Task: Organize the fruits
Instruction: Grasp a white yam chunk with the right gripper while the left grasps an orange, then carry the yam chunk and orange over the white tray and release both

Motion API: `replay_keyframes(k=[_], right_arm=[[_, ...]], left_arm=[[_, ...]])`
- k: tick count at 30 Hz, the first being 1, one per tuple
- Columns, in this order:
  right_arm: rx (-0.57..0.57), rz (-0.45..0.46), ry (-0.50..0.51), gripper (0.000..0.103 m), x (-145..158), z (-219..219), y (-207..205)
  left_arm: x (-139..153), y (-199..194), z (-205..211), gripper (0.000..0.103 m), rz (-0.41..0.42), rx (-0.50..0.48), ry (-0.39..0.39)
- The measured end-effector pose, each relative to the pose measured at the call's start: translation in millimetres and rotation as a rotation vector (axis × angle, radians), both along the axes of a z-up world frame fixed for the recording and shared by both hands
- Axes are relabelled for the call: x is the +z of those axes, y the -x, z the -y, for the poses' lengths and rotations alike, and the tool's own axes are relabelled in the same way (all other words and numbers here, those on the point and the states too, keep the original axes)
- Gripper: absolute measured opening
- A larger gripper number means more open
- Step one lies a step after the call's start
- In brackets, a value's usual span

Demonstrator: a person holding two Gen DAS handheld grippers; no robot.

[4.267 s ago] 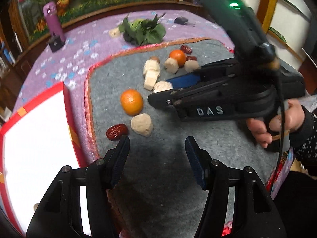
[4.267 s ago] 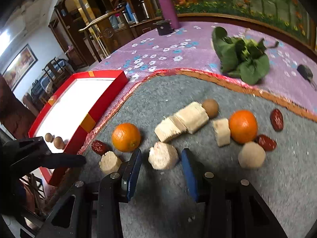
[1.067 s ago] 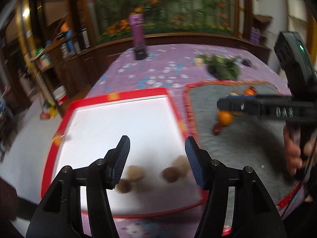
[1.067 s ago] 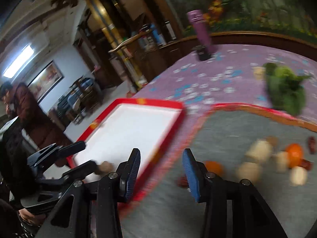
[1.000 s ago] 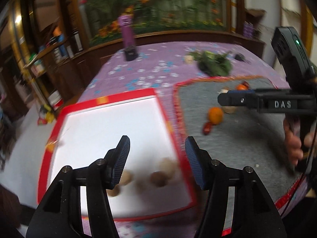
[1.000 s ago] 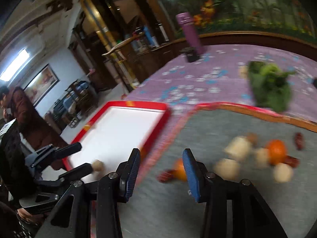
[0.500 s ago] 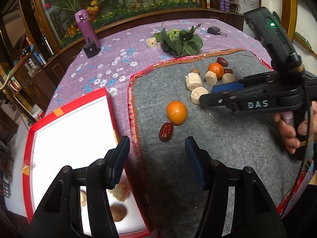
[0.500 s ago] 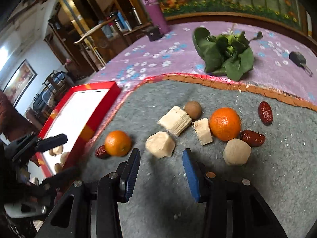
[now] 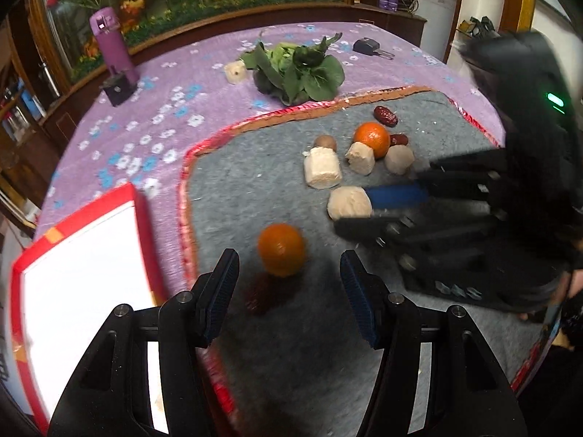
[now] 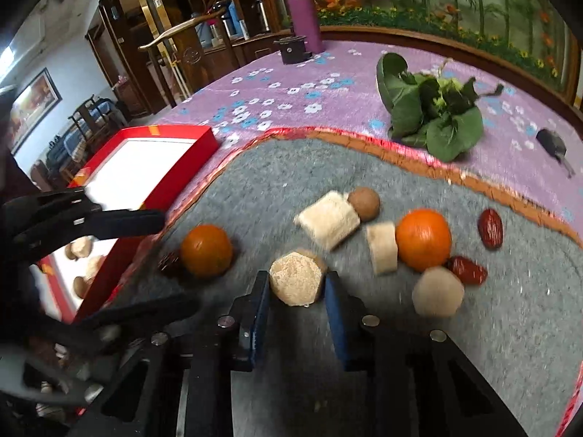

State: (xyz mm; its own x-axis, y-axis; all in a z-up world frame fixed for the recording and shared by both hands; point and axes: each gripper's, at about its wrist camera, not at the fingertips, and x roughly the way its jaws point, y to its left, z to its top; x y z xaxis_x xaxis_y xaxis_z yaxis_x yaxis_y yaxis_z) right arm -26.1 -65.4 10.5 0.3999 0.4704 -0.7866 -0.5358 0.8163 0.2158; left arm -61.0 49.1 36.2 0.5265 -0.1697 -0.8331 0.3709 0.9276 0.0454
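On the grey mat lie two oranges, red dates, a brown round fruit and several pale chunks. My right gripper is closing its jaws on a tan six-sided chunk, and the blue pads touch both of its sides. The left wrist view shows that chunk between the right gripper's fingers. My left gripper is open and hovers low over the mat. The nearer orange sits just ahead of its fingertips. A blurred dark date lies by its left finger.
A red tray with a white floor stands left of the mat, with several brown and pale pieces at its near end. Leafy greens, a purple bottle, a small black box and a key lie on the purple cloth beyond.
My left gripper swung from over the tray to the mat, close behind the nearer orange. My right gripper dropped onto the tan chunk and its jaws narrowed around it.
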Motion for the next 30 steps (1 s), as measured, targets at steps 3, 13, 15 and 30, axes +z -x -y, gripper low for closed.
replay_keyframes(k=[3,13,15,30], right_arm=[[-0.002,-0.04,-0.047,0.027,-2.8,15.7,8.3],[-0.005,-0.048,-0.074,0.027,-3.8,22.2,8.9],[-0.011,-0.054,-0.083,0.032,-3.5,22.3,7.8],[-0.081,0.016,-0.056,0.03,-0.1,16.8,4.5]], left_arm=[[-3.2,-8.0,0.8,0.057,-0.02,0.004,0.025],[-19.4,-19.8,9.7,0.032,-0.042,0.0,0.007],[-18.4,-19.2,9.0,0.029,-0.037,0.002,0.018],[-14.2,-12.4,2.4,0.028,-0.016,0.025,0.08]])
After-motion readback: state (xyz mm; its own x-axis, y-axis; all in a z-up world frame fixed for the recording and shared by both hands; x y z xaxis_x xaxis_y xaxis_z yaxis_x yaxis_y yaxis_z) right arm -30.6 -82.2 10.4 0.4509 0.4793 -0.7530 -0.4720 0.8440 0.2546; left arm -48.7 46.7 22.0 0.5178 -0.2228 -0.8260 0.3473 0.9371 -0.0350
